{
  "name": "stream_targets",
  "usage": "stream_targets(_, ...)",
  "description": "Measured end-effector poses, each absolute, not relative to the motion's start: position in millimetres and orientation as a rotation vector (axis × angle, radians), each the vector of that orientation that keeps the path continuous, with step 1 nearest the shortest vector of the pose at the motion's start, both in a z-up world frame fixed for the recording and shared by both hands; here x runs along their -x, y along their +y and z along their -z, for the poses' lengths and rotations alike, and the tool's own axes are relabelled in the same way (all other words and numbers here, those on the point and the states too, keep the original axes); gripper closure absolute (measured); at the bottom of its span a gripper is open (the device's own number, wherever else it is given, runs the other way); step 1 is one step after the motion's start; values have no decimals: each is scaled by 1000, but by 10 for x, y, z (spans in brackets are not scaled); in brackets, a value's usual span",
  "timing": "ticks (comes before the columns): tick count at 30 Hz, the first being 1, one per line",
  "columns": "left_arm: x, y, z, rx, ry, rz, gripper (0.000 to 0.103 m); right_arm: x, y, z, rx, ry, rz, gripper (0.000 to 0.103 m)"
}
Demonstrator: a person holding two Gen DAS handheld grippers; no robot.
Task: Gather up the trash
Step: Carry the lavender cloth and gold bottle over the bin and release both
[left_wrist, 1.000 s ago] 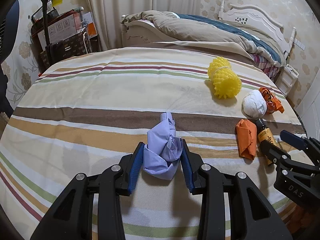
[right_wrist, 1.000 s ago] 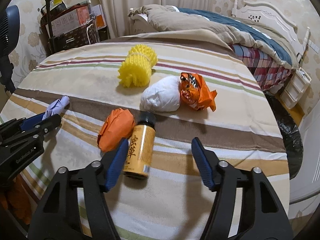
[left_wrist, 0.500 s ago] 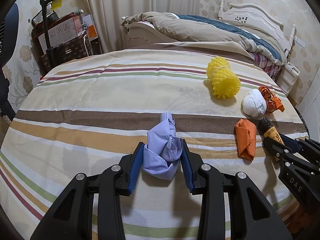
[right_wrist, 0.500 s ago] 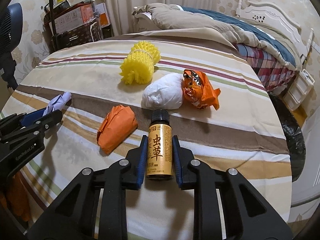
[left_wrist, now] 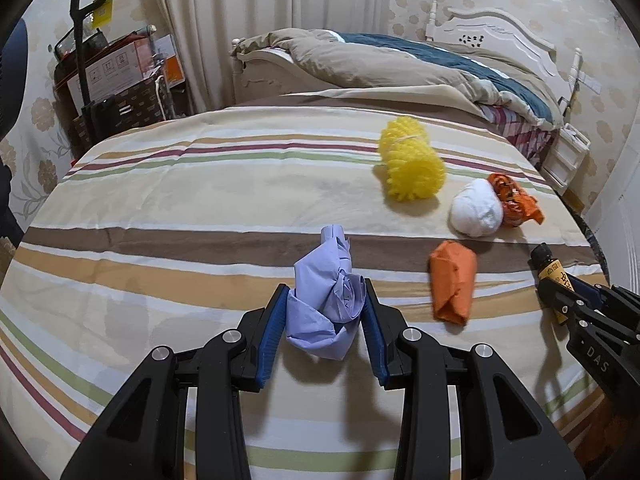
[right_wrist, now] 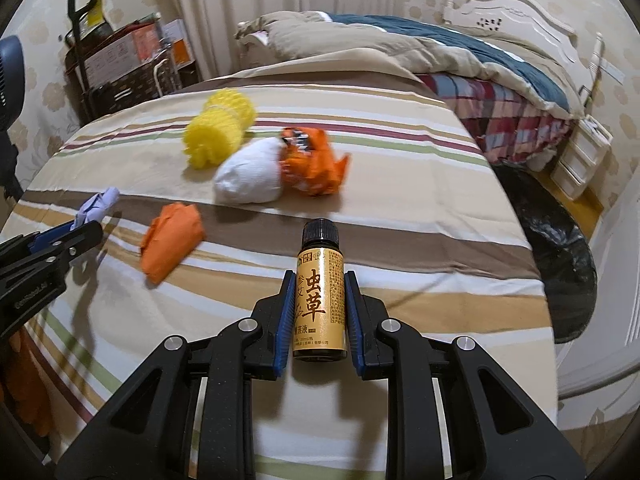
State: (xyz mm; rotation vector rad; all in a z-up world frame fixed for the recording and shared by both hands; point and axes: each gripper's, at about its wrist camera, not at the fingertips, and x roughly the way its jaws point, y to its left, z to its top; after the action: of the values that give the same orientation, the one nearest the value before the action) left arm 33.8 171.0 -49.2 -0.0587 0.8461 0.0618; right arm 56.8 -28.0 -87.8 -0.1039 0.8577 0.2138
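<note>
My left gripper [left_wrist: 325, 312] is shut on a crumpled lilac paper [left_wrist: 326, 300], held low over the striped tablecloth [left_wrist: 180, 200]. My right gripper [right_wrist: 318, 304] is shut on a small amber bottle [right_wrist: 320, 296] with a black cap, lifted off the cloth; the bottle also shows in the left wrist view [left_wrist: 550, 276]. On the cloth lie an orange paper wad [left_wrist: 452, 284], a white ball [left_wrist: 476, 208], an orange wrapper [left_wrist: 514, 200] and a yellow foam net [left_wrist: 412, 164].
A black trash bag [right_wrist: 556, 256] stands on the floor past the table's right edge. A bed [left_wrist: 420, 68] lies behind the table. A cart with boxes [left_wrist: 112, 80] stands at the back left. White drawers [right_wrist: 580, 160] stand by the bed.
My right gripper closed on the amber bottle, lifted it and swung right toward the table edge. My left gripper kept the lilac paper and barely moved.
</note>
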Motion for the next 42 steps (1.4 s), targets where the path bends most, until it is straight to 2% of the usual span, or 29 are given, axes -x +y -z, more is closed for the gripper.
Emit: stream_targets(42, -926, -494, 204, -97, 760, 271, 65, -837, -2272, 586, -73, 734, 92, 80)
